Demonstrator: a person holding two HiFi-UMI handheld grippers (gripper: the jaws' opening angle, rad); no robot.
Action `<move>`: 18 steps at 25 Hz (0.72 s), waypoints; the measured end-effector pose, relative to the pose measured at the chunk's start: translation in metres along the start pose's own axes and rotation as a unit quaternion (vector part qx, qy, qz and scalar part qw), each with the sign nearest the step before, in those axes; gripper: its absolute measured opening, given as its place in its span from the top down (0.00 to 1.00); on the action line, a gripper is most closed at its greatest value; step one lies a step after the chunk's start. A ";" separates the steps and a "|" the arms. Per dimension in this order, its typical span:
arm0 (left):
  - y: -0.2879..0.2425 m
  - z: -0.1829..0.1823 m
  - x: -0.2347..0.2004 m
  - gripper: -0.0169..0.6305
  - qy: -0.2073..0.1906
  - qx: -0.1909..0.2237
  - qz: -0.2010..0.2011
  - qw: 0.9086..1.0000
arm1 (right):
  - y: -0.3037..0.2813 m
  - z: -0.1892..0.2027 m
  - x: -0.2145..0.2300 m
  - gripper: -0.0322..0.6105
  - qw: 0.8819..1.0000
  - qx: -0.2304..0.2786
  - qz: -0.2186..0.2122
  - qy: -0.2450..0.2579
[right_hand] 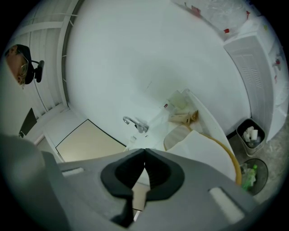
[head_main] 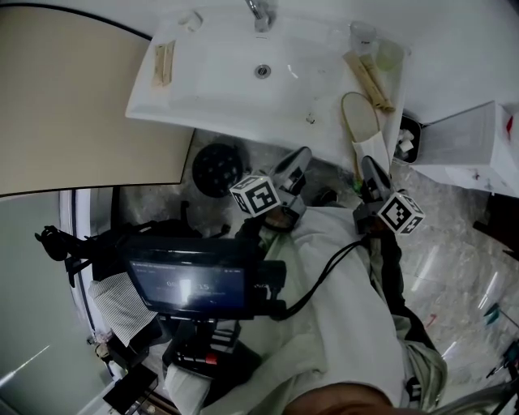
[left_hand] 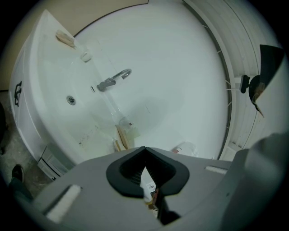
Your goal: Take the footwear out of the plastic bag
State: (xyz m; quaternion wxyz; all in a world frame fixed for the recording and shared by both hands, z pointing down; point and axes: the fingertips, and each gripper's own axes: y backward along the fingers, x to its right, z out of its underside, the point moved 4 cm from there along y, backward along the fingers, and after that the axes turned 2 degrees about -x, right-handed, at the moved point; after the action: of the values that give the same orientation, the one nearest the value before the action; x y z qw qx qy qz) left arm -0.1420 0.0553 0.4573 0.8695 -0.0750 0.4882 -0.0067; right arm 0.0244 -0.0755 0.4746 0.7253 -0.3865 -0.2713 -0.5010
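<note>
White sink (head_main: 227, 77) with tap (head_main: 259, 12); slipper (head_main: 358, 113) at its edge; marbled floor (head_main: 454, 235); bin (head_main: 408, 142).

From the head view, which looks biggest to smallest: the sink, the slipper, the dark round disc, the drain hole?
1. sink
2. slipper and dark round disc: look about alike, and the disc lies farther away, so unranked
3. drain hole

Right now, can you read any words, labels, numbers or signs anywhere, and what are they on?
Nothing here can be read.
Screen: glowing lines, too blurred.
Wrapped packet: red print, too small.
Marker cubes: black-and-white square patterns, no words.
</note>
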 end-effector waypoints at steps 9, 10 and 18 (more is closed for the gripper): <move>0.002 -0.015 -0.014 0.96 0.006 -0.011 0.002 1.000 | -0.014 0.004 -0.005 0.95 1.000 0.002 0.018 0.003; 0.002 -0.016 -0.015 0.96 0.007 -0.011 0.003 1.000 | -0.016 0.004 -0.005 0.95 1.000 0.002 0.020 0.003; 0.001 -0.024 -0.020 0.96 0.006 -0.016 0.004 1.000 | -0.022 0.004 -0.009 0.95 0.999 0.004 0.030 0.012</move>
State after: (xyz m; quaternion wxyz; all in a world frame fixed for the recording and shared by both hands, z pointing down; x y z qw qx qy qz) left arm -0.1730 0.0552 0.4620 0.8652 -0.0869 0.4939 0.0044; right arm 0.0003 -0.0714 0.4761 0.7448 -0.3857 -0.2524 -0.4824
